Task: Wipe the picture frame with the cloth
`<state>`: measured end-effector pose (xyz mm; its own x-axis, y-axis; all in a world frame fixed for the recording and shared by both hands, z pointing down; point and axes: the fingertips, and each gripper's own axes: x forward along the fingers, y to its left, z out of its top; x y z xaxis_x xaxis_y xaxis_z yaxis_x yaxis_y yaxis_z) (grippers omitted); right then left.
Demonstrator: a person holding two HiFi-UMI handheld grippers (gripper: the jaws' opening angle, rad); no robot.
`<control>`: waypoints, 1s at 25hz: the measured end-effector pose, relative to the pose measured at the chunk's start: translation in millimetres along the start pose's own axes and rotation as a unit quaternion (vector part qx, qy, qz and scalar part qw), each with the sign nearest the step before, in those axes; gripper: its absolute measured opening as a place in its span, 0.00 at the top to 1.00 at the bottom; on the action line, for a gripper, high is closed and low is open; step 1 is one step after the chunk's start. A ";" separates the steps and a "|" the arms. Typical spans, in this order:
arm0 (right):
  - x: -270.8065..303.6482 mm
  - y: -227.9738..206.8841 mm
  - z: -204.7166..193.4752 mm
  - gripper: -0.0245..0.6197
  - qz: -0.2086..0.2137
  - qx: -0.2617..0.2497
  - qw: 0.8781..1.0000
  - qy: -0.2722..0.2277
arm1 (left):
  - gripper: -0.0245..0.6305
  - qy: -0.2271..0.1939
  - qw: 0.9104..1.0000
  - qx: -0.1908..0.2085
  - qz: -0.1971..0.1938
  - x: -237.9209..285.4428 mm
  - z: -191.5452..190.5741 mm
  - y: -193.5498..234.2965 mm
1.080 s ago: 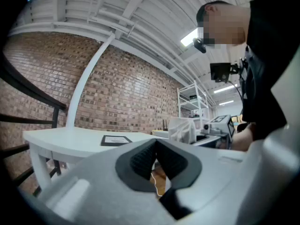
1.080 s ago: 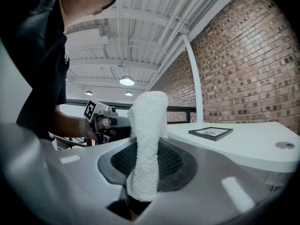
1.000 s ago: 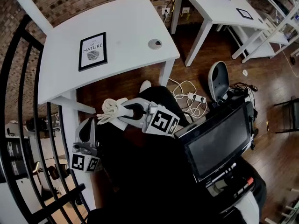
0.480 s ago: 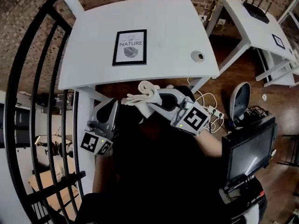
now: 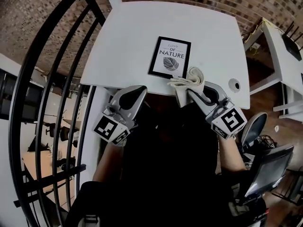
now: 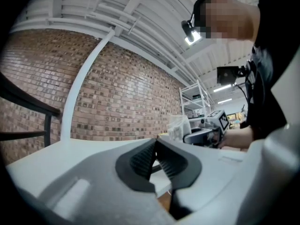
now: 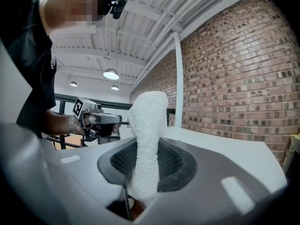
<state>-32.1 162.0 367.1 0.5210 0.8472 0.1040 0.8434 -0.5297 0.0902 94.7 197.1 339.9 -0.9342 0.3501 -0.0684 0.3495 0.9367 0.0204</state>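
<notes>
Jaws of the right gripper [image 5: 191, 92] are clamped on a folded white cloth [image 5: 187, 81], which stands up between them over the near edge of the white tabletop [image 5: 128, 37]. The cloth is just beside the lower right corner of the black picture frame [image 5: 170, 57], which lies flat. The left gripper [image 5: 138, 91] hovers at the same edge, left of the frame, jaws pressed together on nothing. A black railing [image 5: 45, 84] runs along the tabletop's left side.
</notes>
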 end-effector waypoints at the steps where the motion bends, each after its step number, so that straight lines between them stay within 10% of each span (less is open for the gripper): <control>1: 2.8 -7.9 -0.1 0.80 -0.005 -0.001 1.000 0.005 | 0.96 -0.001 1.000 0.001 -0.002 5.3 2.5 4.7; 25: 43.3 -70.1 6.5 0.80 -0.085 -0.024 0.996 -0.020 | 0.96 -0.001 1.000 -0.004 0.001 40.8 4.9 81.1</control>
<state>-67.8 236.1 358.8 0.3776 0.9250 0.0429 0.9128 -0.3796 0.1508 85.3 287.3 333.9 -0.9331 0.3526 -0.0701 0.3516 0.9358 0.0276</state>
